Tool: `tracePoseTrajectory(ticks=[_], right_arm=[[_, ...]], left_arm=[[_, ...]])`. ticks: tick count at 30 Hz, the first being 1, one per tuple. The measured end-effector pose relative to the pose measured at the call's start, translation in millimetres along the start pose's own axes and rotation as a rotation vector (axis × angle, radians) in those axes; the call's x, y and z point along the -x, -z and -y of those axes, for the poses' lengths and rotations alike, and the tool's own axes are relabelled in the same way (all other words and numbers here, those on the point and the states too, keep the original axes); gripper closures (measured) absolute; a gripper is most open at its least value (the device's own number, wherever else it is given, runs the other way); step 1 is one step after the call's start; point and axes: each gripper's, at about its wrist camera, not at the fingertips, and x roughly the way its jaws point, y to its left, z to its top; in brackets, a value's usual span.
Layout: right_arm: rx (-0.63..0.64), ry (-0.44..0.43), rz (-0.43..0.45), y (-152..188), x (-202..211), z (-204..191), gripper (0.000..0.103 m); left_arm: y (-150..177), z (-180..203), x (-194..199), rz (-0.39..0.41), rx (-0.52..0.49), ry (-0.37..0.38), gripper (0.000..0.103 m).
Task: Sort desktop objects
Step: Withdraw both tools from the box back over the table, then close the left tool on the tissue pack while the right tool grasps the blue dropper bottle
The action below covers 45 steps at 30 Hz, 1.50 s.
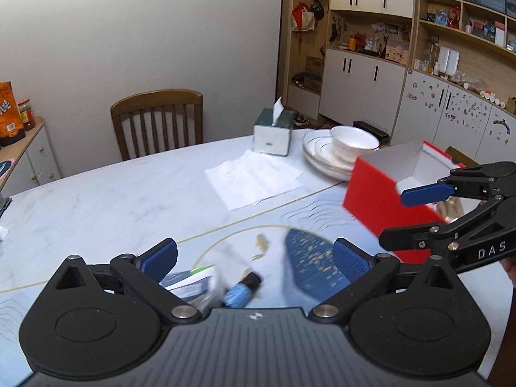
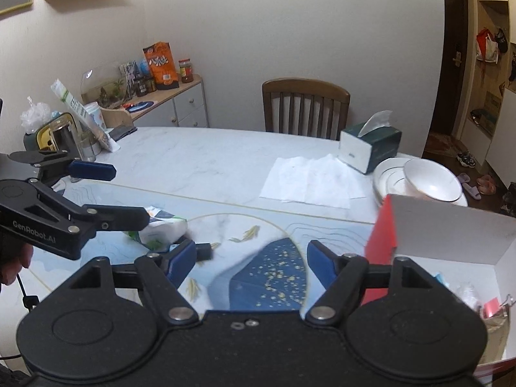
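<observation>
Clutter inside red box [image 2: 383, 235] (right view only); both hand-held grippers [image 1: 254, 258] [image 2: 251, 258] gape, empty.

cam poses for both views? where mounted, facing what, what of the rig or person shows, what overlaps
Left wrist: sits on the left tongs, looking down across the table toward the chair; the right tongs show at right.
Right wrist: sits on the right tongs, facing the same way; the left tongs and a hand show at left.
Shared: the red box, tissue box, bowl, chair.
</observation>
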Motion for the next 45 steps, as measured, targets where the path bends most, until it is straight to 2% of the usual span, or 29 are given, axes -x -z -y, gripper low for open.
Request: tracePoseTrajectory(ticks=[4,7,15,27,31,39,45], right_arm=[[0.008,0.002,-0.022,1,-15,-14,0.027],[0.019,-0.005,-0.042,2,-27,-23,0.027],[0.042,-0.017,-0.086,3,-58,-42,0.027],[0.084,-0.046,-0.166,5,-101,-65,0.027],[0.098,-0.043,-0.188,6,-113,-68,0.027],[0.109,-0.048,-0.205,8,-139,-74,0.027],[0.117,-0.039,-0.224,9,-159,-77,0.027]], left_arm=[[10,-22,0,-0.016,-0.018,0.01,0.0],[18,-37,-1,-0.026,-0.04,0.049,0.0],[35,-65,-14,-0.05,-0.168,0.106,0.0],[50,-114,-58,-0.096,-0.274,0.202,0.0],[56,-130,-81,-0.138,-0.299,0.214,0.0],[55,-134,-106,-0.163,-0.344,0.278,0.0],[55,-136,-118,-0.167,-0.334,0.313,0.0]])
